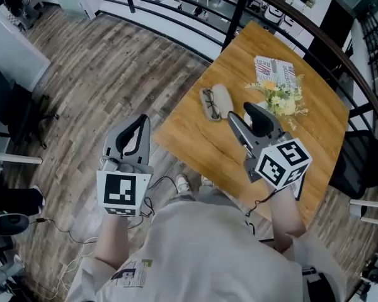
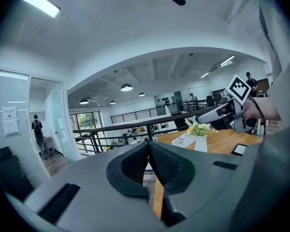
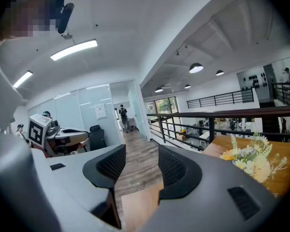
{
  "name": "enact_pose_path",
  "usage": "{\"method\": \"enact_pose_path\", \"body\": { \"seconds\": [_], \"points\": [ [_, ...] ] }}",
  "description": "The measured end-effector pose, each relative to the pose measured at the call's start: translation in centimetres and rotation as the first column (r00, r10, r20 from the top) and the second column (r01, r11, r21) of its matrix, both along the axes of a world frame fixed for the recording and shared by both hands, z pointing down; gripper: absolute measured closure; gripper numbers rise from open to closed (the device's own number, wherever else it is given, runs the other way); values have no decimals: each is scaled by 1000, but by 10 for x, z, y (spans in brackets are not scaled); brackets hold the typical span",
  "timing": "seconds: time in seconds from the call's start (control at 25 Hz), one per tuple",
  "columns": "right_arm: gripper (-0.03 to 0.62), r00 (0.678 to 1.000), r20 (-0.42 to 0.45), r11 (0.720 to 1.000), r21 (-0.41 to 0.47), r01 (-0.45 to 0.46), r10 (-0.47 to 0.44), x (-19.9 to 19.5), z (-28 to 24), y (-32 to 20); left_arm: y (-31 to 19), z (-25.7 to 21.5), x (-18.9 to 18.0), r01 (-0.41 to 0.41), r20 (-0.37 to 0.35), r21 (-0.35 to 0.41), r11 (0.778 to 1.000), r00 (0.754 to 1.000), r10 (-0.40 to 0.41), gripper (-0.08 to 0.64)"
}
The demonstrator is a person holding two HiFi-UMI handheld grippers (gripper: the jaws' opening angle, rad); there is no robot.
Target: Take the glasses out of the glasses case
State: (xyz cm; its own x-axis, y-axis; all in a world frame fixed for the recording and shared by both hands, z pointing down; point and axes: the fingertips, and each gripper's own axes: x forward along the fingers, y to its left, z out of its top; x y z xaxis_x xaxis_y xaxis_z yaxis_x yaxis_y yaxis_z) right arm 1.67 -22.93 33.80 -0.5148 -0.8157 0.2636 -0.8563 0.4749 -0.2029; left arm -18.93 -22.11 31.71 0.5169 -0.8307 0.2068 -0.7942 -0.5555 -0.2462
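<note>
I'm holding the left gripper (image 1: 137, 123) out over the wood floor (image 1: 113, 74), off the table (image 1: 189, 129). Its jaws are meeting at the tips and gripping nothing. I'm keeping the right gripper (image 1: 239, 111) above the table with its jaws standing wide and empty, the tips sitting near the glasses case (image 1: 222, 99). The glasses (image 1: 208, 104) are lying on the tabletop just beside the case on its left. The flower vase (image 1: 282, 99) is standing to the right of the right gripper, with a newspaper (image 1: 274, 70) lying behind it.
</note>
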Motion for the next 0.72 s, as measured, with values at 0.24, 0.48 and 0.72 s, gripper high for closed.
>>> {"method": "enact_pose_path", "body": {
  "seconds": [0.24, 0.48, 0.72],
  "points": [
    [357, 998, 54, 998, -66, -13, 16, 23, 29, -39, -32, 17, 14, 27, 14, -35, 999, 1000, -26, 543],
    [358, 996, 88, 992, -124, -10, 21, 26, 63, -90, -73, 35, 32, 34, 38, -50, 998, 999, -32, 543],
    [357, 999, 47, 981, -191, -18, 28, 35, 108, -135, -125, 69, 53, 51, 38, -118, 992, 998, -47, 543]
  ]
}}
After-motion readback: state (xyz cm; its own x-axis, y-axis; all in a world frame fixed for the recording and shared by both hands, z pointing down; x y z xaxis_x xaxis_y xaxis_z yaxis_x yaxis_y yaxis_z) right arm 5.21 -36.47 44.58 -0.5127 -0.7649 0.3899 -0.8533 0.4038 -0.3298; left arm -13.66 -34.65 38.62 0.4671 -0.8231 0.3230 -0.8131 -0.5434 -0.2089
